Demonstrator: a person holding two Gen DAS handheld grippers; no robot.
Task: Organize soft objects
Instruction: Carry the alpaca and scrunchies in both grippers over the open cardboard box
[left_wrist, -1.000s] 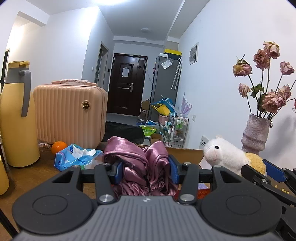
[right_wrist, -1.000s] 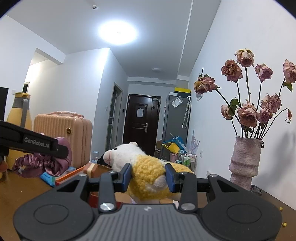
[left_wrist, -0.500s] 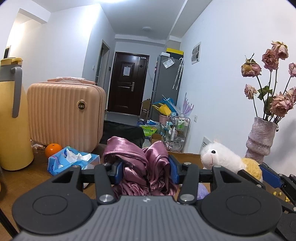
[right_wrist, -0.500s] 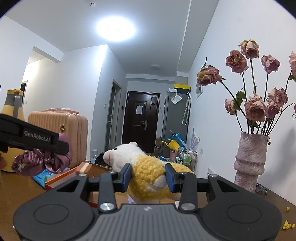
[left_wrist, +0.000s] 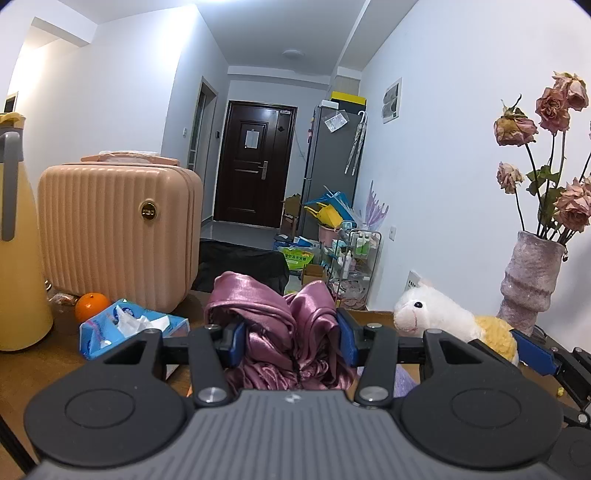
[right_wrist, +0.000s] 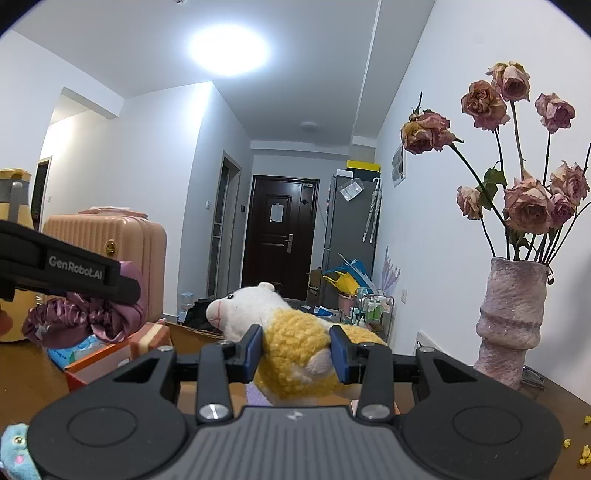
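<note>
My left gripper (left_wrist: 291, 338) is shut on a bunched mauve satin cloth (left_wrist: 273, 317), held above the wooden table. In the right wrist view that same cloth (right_wrist: 92, 317) hangs under the left gripper's black finger (right_wrist: 74, 273) at the left. My right gripper (right_wrist: 295, 349) is shut on a plush sheep (right_wrist: 291, 350) with a white head and yellow woolly body. The sheep (left_wrist: 439, 317) shows at the right of the left wrist view, its blue-padded finger (left_wrist: 532, 349) alongside. An open cardboard box (right_wrist: 110, 360) with an orange rim lies below and ahead of both.
A pink ribbed suitcase (left_wrist: 118, 232), a yellow jug (left_wrist: 18, 258), an orange (left_wrist: 92, 306) and a blue tissue pack (left_wrist: 129, 326) stand at the left. A vase of dried roses (right_wrist: 509, 321) stands at the right. A small blue plush (right_wrist: 16, 456) lies at the near left.
Both grippers have moved forward together with their loads. The suitcase, jug and tissue pack have slid leftward in view, and the vase has shifted right.
</note>
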